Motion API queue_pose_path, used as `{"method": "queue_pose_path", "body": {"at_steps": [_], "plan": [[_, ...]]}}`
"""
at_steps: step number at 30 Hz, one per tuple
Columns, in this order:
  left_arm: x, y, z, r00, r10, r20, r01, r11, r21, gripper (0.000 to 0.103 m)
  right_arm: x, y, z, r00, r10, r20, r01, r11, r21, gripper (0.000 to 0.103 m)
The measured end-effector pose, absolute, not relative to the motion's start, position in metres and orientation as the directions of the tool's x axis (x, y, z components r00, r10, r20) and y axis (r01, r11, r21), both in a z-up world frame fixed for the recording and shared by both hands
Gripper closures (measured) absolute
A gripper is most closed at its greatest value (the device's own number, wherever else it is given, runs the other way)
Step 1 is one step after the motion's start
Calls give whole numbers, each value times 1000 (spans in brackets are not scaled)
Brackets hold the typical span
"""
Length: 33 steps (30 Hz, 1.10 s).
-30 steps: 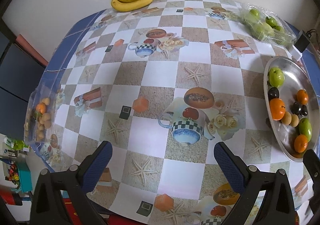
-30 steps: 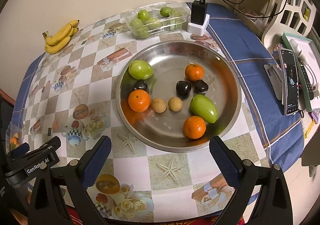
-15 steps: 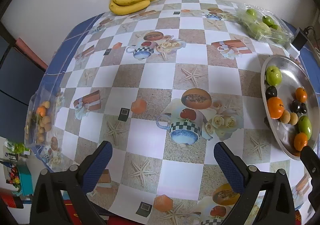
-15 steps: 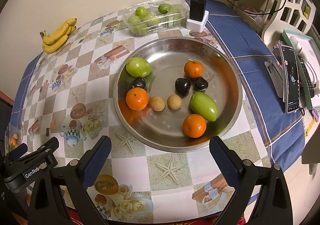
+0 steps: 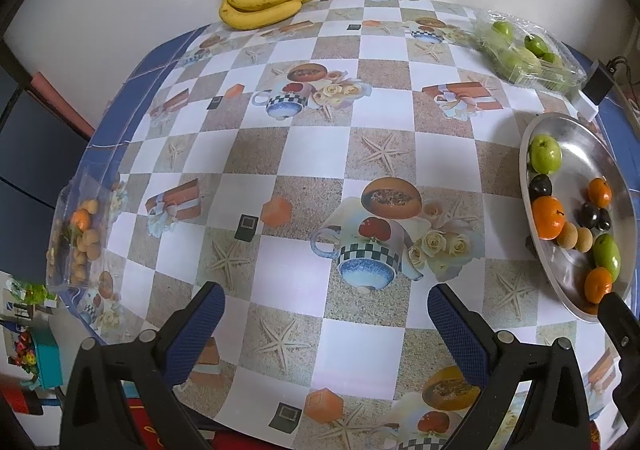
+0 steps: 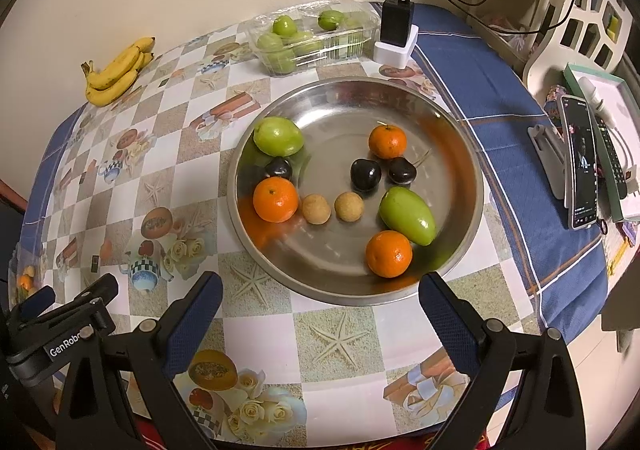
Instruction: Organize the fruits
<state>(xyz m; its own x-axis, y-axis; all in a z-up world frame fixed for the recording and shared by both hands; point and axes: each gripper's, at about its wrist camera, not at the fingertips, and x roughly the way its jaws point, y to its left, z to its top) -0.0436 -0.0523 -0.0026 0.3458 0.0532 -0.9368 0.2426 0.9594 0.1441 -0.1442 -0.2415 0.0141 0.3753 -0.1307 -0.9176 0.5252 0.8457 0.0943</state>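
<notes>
Left gripper (image 5: 326,314): fingers spread wide, holding nothing, above bare tablecloth (image 5: 296,154). Bananas (image 6: 116,70) far left by the wall. Metal tray (image 6: 460,250) centre-right holds oranges, green fruits, dark plums and two tan fruits. Right gripper (image 6: 320,302): fingers apart, empty, at tray's near rim.

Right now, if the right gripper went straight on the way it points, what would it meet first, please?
Probably the near rim of the steel tray, then the orange just inside it. The right gripper is open and holds nothing; its height above the table is unclear.
</notes>
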Motion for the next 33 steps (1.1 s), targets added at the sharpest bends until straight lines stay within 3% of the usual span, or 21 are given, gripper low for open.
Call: {"method": "queue_pose_path", "body": {"at_steps": [33], "plan": [[-47, -55, 2, 362, 45, -931, 243, 960, 141, 0, -144, -241, 14, 375, -132, -918, 526, 845, 93, 4]]}}
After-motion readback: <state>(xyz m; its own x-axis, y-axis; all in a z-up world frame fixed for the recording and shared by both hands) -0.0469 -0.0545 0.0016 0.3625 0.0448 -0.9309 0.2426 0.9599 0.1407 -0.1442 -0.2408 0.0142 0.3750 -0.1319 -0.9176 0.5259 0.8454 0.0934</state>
